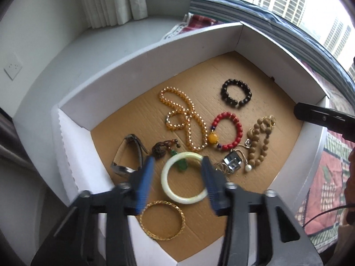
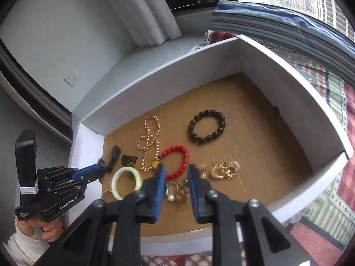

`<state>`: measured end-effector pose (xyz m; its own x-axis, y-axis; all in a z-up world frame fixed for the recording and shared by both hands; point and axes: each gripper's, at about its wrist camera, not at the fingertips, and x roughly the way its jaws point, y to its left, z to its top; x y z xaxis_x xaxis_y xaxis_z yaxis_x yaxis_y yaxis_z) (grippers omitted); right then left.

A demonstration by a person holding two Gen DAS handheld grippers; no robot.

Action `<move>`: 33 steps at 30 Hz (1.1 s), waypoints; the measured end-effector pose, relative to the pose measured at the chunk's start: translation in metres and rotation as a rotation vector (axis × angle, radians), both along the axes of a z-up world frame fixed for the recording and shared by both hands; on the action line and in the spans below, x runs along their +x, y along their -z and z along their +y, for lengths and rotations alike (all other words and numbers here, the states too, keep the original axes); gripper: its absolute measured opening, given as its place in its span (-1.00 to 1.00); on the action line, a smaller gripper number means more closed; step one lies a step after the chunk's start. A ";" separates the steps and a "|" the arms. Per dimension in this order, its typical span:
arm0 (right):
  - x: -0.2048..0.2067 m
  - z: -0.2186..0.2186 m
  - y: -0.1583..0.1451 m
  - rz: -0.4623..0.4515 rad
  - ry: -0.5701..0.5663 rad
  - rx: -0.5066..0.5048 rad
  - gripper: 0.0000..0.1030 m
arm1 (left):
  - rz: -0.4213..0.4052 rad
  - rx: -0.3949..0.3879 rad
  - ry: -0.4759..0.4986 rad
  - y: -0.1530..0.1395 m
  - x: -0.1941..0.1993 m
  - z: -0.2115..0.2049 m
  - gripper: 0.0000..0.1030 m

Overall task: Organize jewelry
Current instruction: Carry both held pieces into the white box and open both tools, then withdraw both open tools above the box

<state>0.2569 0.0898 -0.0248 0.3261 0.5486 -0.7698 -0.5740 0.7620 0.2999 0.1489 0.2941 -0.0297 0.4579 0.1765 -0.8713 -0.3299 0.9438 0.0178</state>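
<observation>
A white box (image 1: 124, 75) with a brown cardboard floor holds jewelry. My left gripper (image 1: 177, 161) is open above a pale jade bangle (image 1: 184, 197), its fingers to either side of the bangle's top. A gold bangle (image 1: 163, 220) lies nearer. A watch (image 1: 126, 153), amber bead necklace (image 1: 184, 115), red bead bracelet (image 1: 230, 130), black bead bracelet (image 1: 236, 93) and tan bead string (image 1: 259, 141) lie around. My right gripper (image 2: 176, 168) is open over the red bracelet (image 2: 180, 159) and a pile of rings and a pearl (image 2: 172, 197). The left gripper (image 2: 88, 173) also shows there.
A gold chain cluster (image 2: 225, 169) lies right of my right gripper. The box's white walls (image 2: 288, 93) rise on all sides. Patterned cloth (image 2: 332, 232) lies under the box. A curtain (image 1: 111, 2), a wall socket (image 1: 12, 68) and a window sit behind.
</observation>
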 end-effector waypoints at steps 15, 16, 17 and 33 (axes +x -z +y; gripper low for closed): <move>-0.077 0.004 -0.049 -0.300 0.040 -0.170 0.57 | -0.305 0.020 -0.190 -0.053 -0.065 -0.026 0.99; -0.080 0.004 -0.048 -0.311 0.044 -0.191 0.57 | -0.294 0.027 -0.204 -0.051 -0.066 -0.025 0.99; -0.083 0.006 -0.048 -0.319 0.044 -0.211 0.57 | -0.271 0.043 -0.215 -0.049 -0.065 -0.025 0.98; -0.098 0.035 -0.033 -0.362 -0.002 -0.335 0.57 | -0.173 0.083 -0.257 -0.034 -0.069 -0.018 0.98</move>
<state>0.1585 0.1246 0.0077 0.6040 0.2916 -0.7417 -0.5979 0.7811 -0.1799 0.0794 0.2758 0.0047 0.5292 0.3727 -0.7623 -0.5623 0.8268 0.0139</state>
